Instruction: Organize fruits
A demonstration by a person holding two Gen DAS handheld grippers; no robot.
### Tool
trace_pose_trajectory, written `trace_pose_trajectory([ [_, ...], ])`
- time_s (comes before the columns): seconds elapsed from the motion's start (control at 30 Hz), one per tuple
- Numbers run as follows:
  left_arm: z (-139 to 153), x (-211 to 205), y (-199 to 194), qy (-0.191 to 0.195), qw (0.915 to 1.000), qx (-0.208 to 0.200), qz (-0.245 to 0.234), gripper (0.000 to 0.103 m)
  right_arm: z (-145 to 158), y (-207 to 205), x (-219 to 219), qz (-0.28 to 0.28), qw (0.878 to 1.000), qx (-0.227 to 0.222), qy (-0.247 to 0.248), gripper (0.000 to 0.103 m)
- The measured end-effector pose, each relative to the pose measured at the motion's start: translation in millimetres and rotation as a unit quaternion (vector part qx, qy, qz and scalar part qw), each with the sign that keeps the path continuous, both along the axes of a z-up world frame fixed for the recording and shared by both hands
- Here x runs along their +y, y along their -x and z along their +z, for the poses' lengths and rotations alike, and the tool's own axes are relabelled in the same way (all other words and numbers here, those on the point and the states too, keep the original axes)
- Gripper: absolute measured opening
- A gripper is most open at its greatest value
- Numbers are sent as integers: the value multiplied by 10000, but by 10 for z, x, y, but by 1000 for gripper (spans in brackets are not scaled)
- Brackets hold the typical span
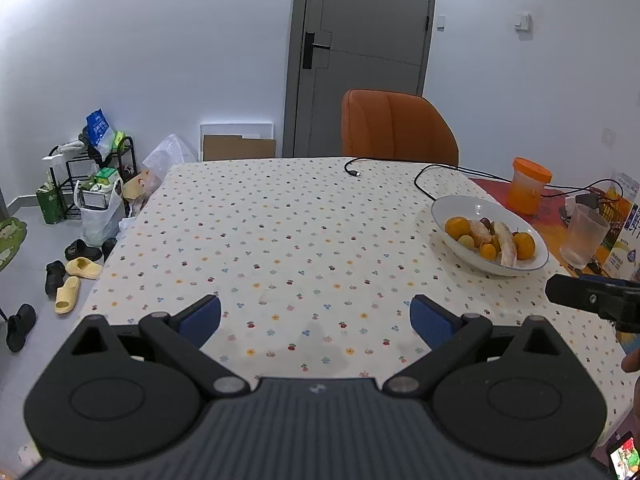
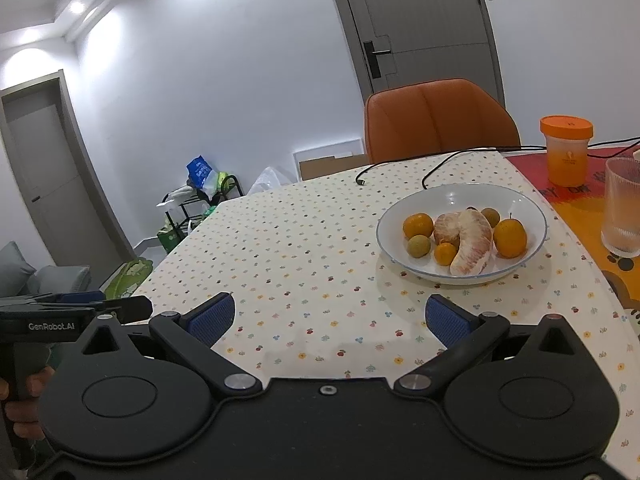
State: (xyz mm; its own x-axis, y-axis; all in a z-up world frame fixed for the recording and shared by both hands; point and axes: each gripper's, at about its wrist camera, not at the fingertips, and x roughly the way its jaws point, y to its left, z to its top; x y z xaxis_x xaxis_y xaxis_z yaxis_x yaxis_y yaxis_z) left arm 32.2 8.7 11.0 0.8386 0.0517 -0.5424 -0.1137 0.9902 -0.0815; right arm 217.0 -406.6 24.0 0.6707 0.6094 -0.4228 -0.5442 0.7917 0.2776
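Observation:
A white bowl stands on the dotted tablecloth and holds several small oranges, peeled pomelo pieces and small brownish round fruits. The left wrist view shows the same bowl at the right. My right gripper hovers open over the cloth, short of the bowl and a little left of it, with nothing between its blue pads. My left gripper is open and empty too, well left of the bowl. The other gripper's black body shows at each view's side edge.
An orange chair stands at the table's far side. A black cable lies behind the bowl. An orange-lidded jar and a ribbed glass stand right of it. A carton sits at the right edge. Shoes and bags lie on the floor at left.

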Motion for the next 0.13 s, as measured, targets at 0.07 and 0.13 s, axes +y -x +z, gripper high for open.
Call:
trace_pose_trajectory([
  [0.07,0,1,-7,-6,10000,5,18,100,-3,-5,-4,-4,10000,5,0,103],
  [0.13,2,0,-7,-20,10000,-11,16,100,-8,-5,-8,-7,10000,15,-3,103],
])
